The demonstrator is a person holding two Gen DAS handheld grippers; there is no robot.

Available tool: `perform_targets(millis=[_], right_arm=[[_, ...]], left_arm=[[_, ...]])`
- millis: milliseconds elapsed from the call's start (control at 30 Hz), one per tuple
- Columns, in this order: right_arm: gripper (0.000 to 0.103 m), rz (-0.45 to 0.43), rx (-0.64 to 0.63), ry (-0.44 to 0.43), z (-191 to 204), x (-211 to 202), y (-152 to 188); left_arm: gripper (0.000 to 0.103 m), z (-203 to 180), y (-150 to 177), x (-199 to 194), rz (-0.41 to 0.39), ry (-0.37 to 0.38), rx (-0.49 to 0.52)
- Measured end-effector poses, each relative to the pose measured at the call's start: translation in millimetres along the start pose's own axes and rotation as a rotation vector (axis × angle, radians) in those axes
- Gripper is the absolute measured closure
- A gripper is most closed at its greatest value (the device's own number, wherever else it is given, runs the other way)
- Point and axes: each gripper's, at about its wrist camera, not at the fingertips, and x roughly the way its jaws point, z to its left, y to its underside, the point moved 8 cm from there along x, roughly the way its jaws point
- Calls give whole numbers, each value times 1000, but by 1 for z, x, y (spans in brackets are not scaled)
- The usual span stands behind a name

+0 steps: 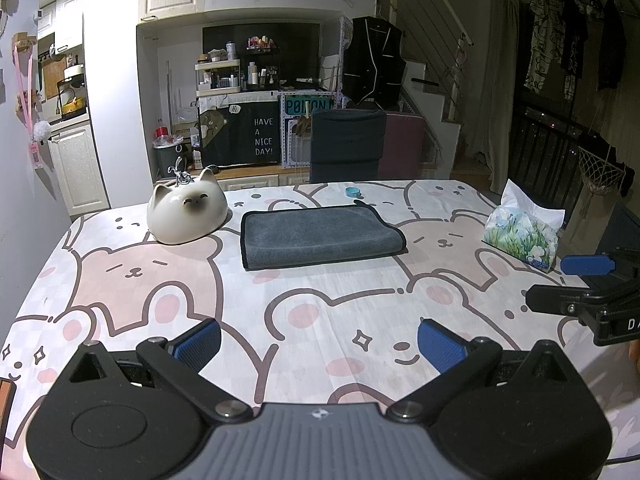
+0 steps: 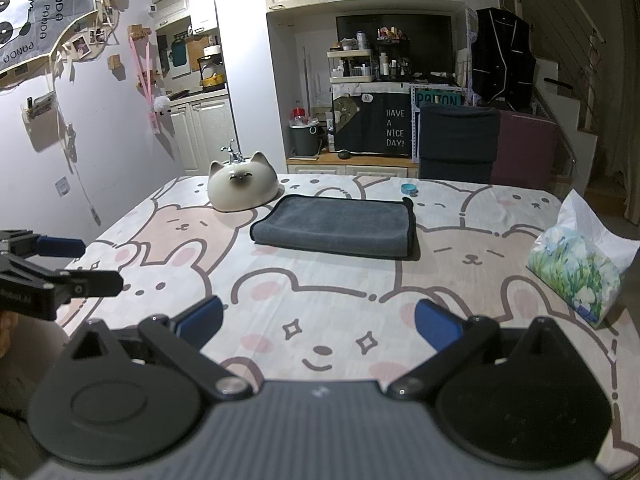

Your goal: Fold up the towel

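A grey towel [image 1: 320,237] with a dark hem lies folded flat on the bear-print tablecloth [image 1: 280,320], toward the far side; it also shows in the right wrist view [image 2: 336,226]. My left gripper [image 1: 319,344] is open and empty above the near part of the table, well short of the towel. My right gripper [image 2: 318,318] is open and empty, also on the near side. Each gripper shows at the edge of the other's view: the right one [image 1: 576,284], the left one [image 2: 76,266].
A white cat-shaped ceramic bowl [image 1: 187,212] sits just left of the towel. A tissue pack [image 1: 522,236] lies at the right edge of the table. A small blue tape roll [image 1: 353,191] lies behind the towel. A dark chair [image 1: 346,146] stands at the far side.
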Motion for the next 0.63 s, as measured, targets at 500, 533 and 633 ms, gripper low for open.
perform_targets(millis=[500,533,633], right_arm=[[0,-1,2,-2,0,1,0],[0,-1,2,-2,0,1,0],[0,-1,2,-3,1,1,0]], left_arm=[[0,-1,1,0,0,-1,-2],[0,-1,1,0,0,-1,-2],[0,-1,1,0,-1,-5,-1]])
